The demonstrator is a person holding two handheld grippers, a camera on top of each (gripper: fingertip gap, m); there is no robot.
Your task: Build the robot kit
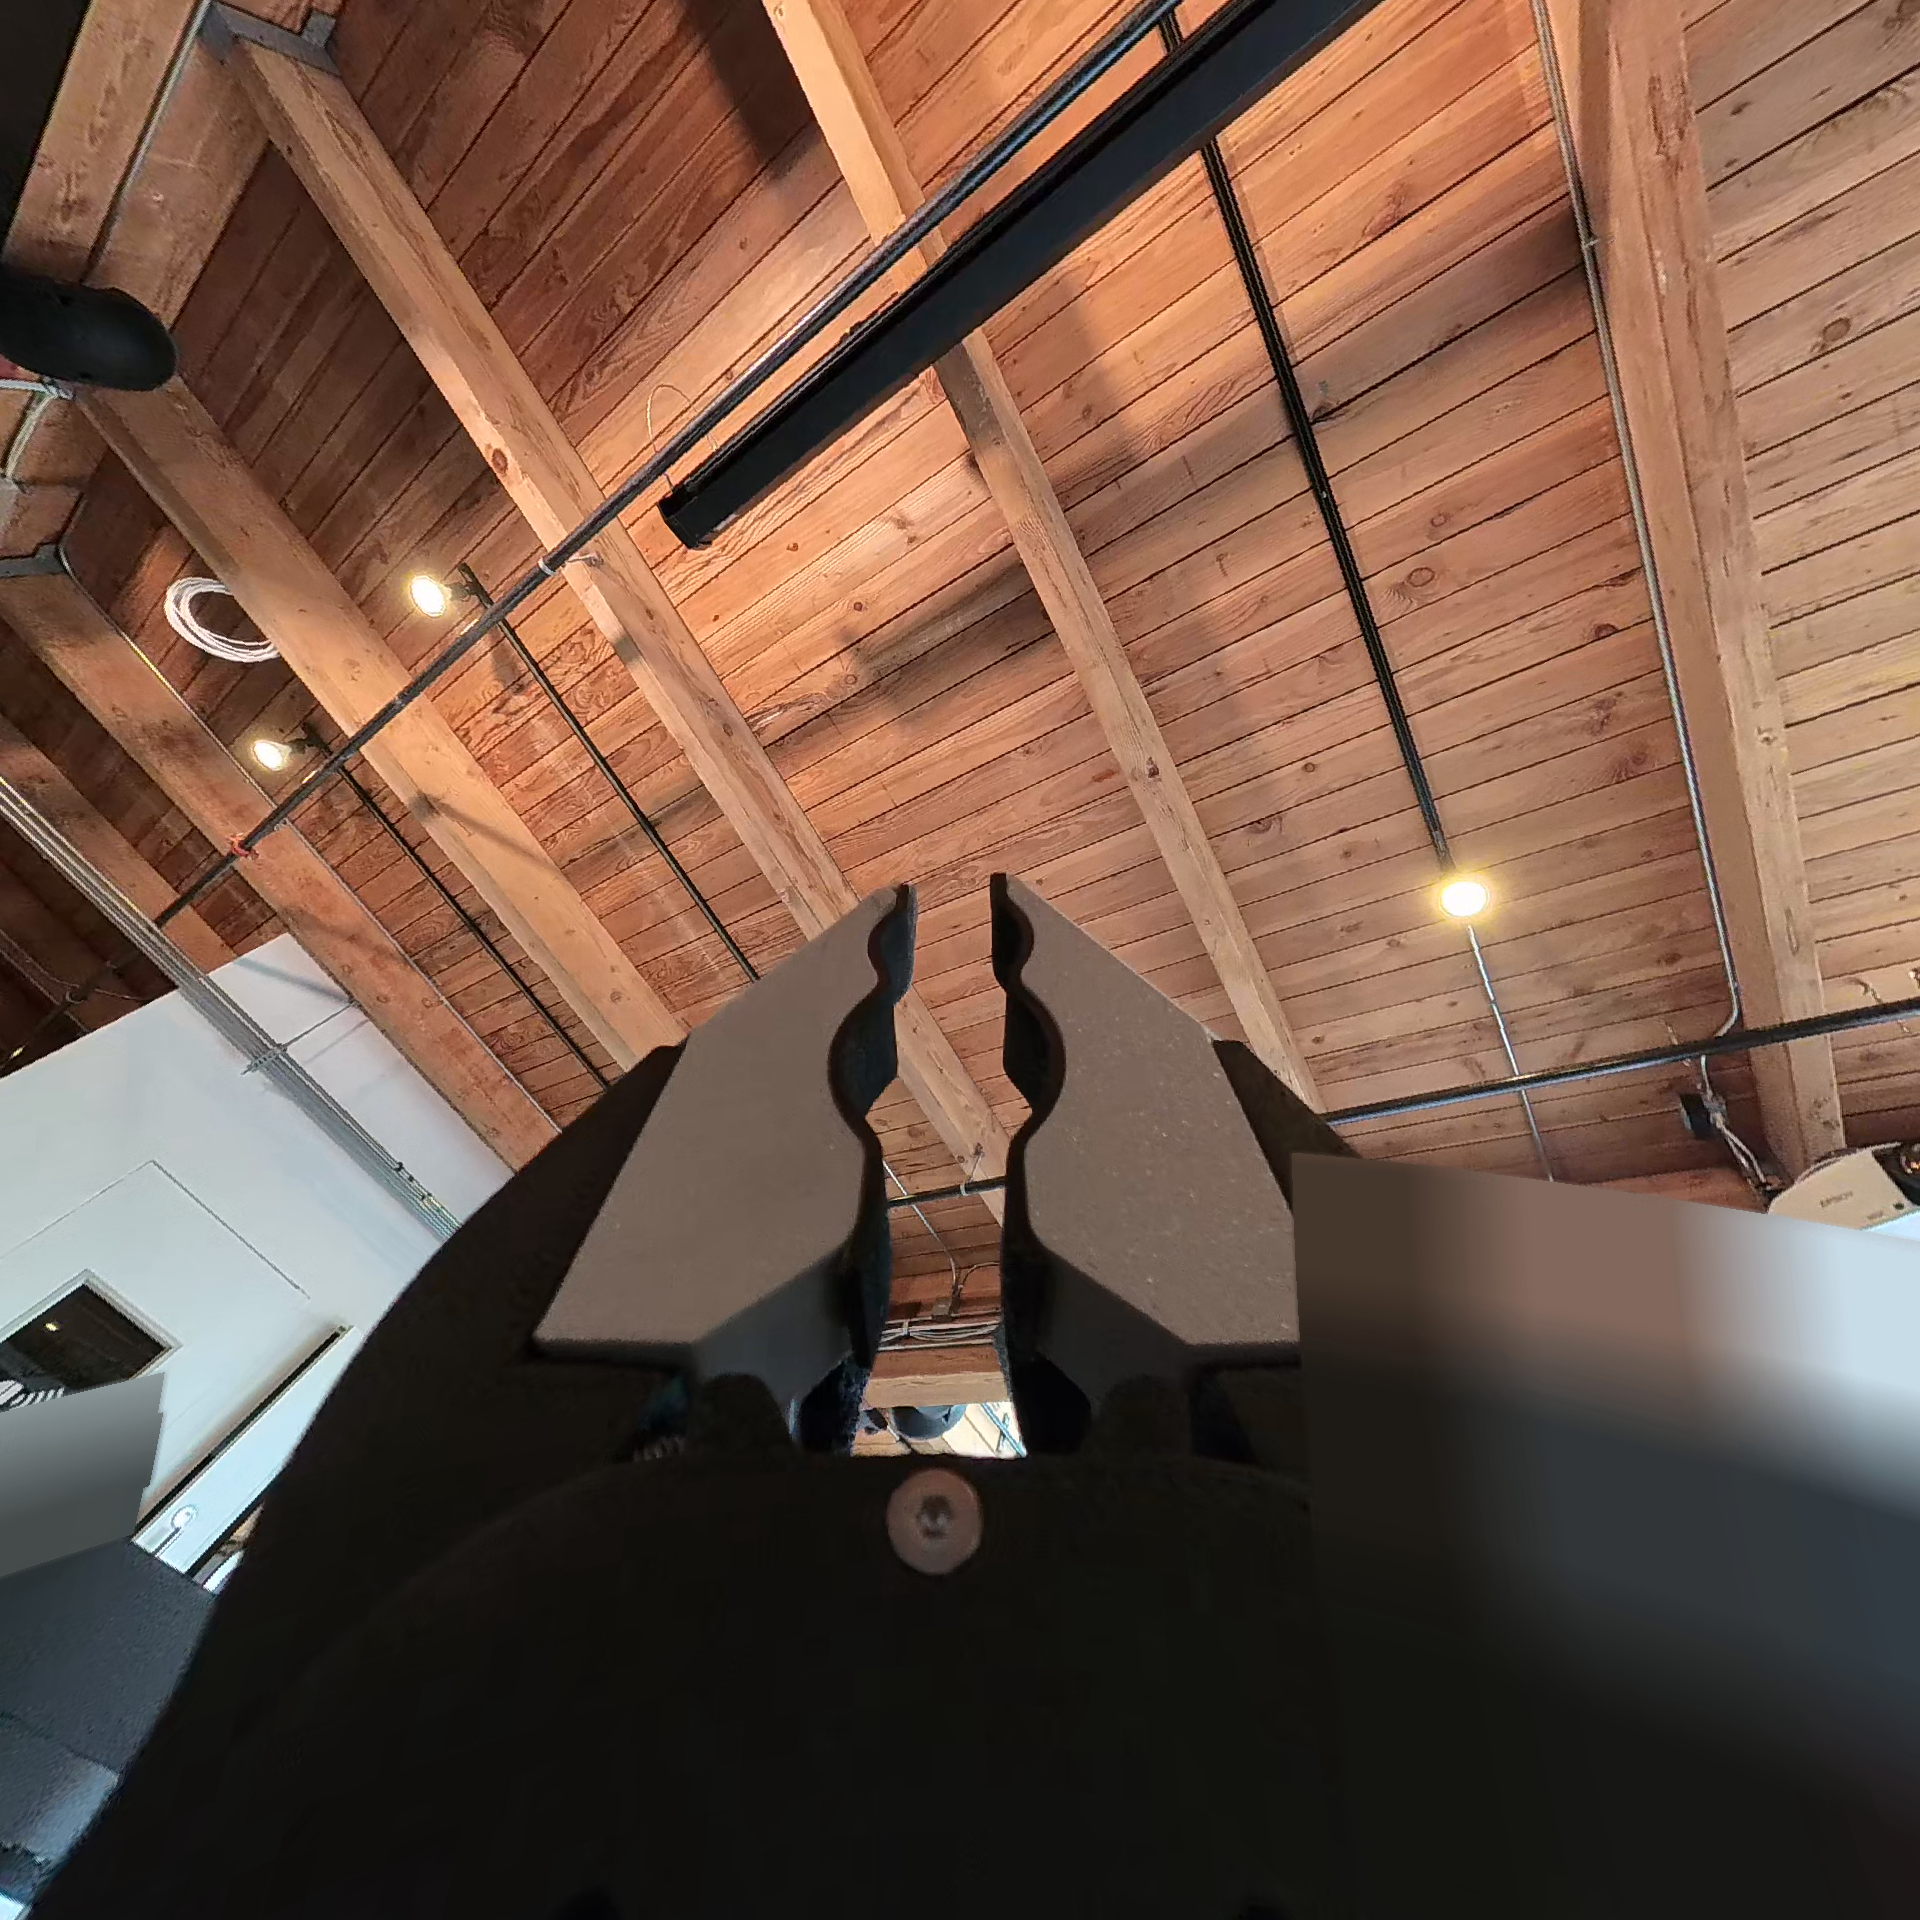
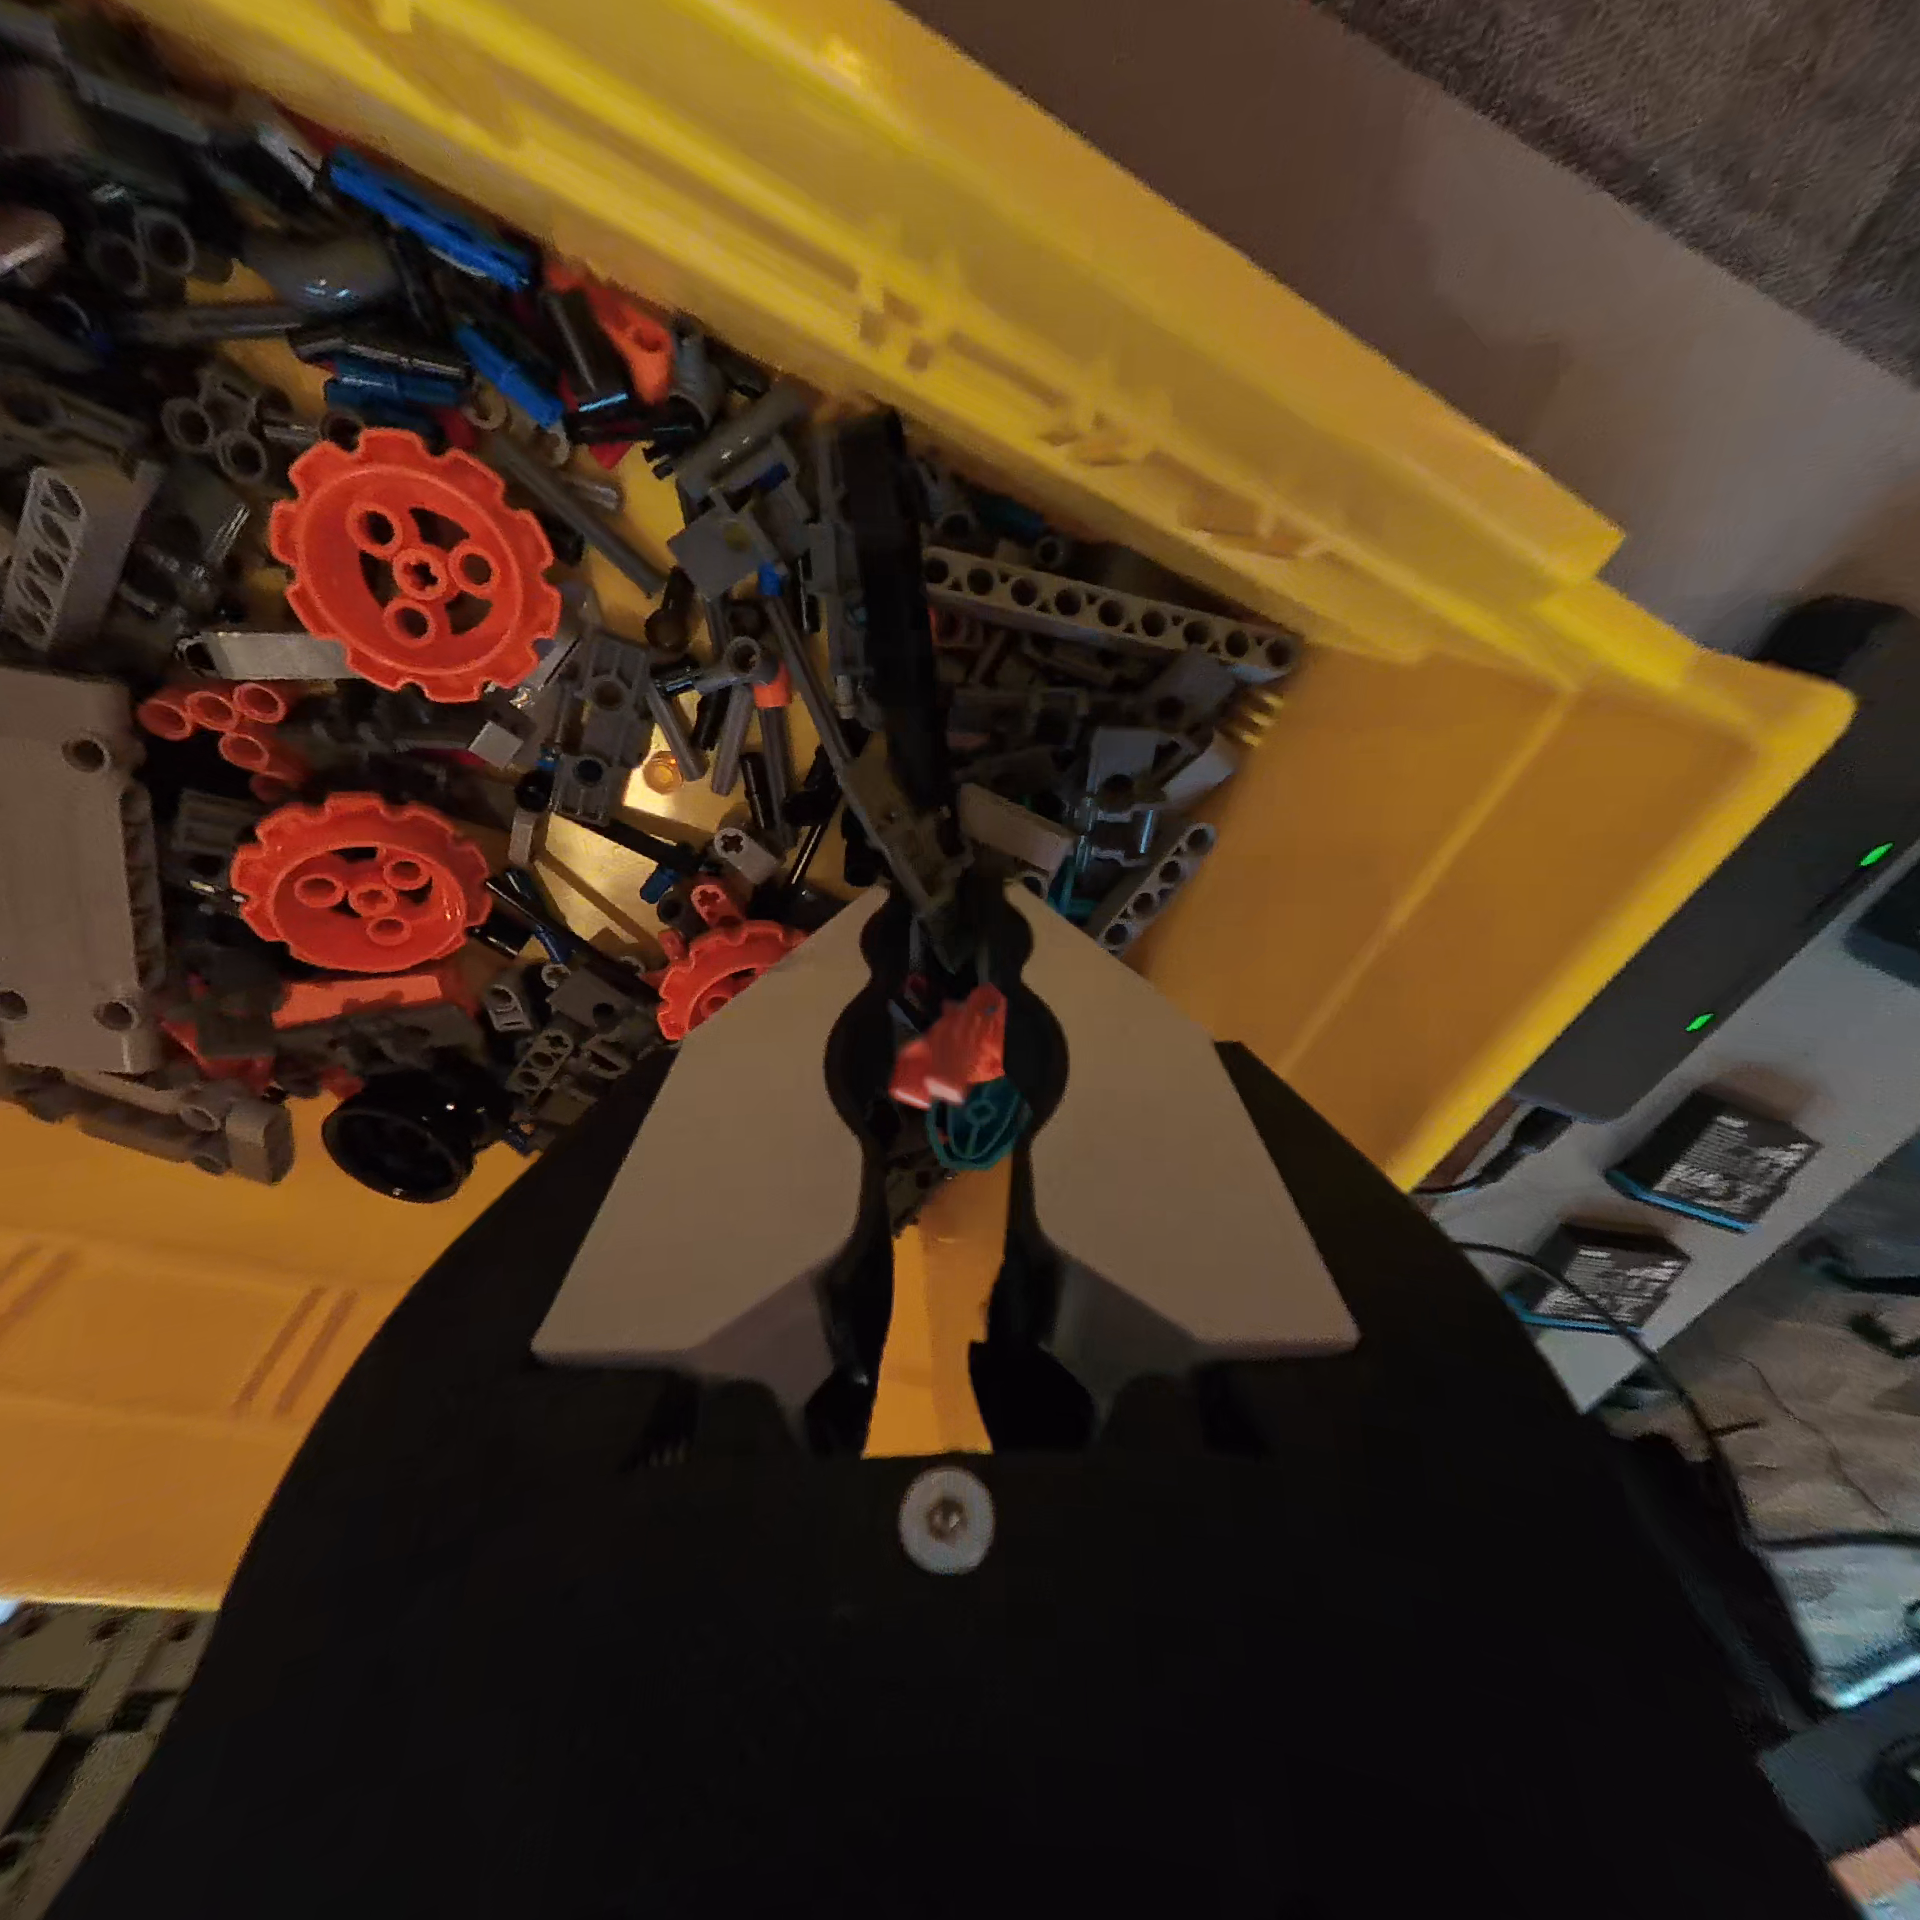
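Observation:
My right gripper (image 2: 948,904) reaches into a yellow plastic bin (image 2: 1403,883) full of loose building-set parts. Its jaws stand close together around a small red piece (image 2: 951,1049) and a teal piece (image 2: 977,1127), with a thin dark grey rod assembly (image 2: 862,758) running out past the tips. Three orange toothed wheels (image 2: 416,566) and a black tyre (image 2: 400,1132) lie to the left of the fingers. My left gripper (image 1: 951,914) points up at a wooden plank ceiling (image 1: 1039,623). Its jaws are a narrow gap apart with nothing between them.
The bin's yellow lid (image 2: 935,260) stands along its far side. A dark device with green lights (image 2: 1766,935) and black battery-like blocks (image 2: 1714,1164) lie on a grey surface to the right. Overhead are beams, a black rail (image 1: 987,260) and spotlights (image 1: 1463,896). Some 50 cm of space lies between my two pairs of fingers. The right tips stand about 7 cm off the teal piece (image 2: 977,1127).

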